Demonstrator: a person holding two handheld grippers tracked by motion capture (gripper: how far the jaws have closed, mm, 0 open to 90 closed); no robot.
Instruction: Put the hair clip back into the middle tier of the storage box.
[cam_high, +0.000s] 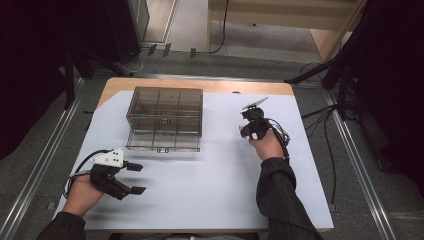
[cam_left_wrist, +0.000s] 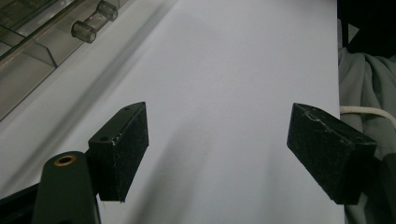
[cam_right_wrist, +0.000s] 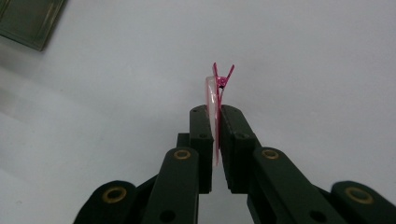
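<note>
My right gripper (cam_high: 245, 131) sits at about 2 o'clock from table center in the high view, out on the white sheet (cam_high: 210, 170), well apart from the box. In the right gripper view its jaws are clamped together on a small pink clip (cam_right_wrist: 218, 86). The clip pokes out past the jaw tips toward 12 o'clock, its two thin pink prongs splayed in a V, with a clear flat piece pinched alongside it between the pads. What that clear piece is, I can't tell. Clip is held off the sheet, nothing else touching it.

My left gripper (cam_high: 136, 178) is at roughly 8 o'clock on the table, resting low near the front edge. Left gripper view: jaws spread wide, nothing between the pads (cam_left_wrist: 125, 154), just bare white sheet.

The clear compartment box (cam_high: 165, 119) stands at about 11 o'clock from center, divided into a grid of cells, lid looks closed. Its corner shows at 10 o'clock in the left gripper view and at 11 o'clock in the right gripper view. The box is at 9 o'clock from the right gripper and at 1 o'clock from the left gripper, neither touching it.
</note>
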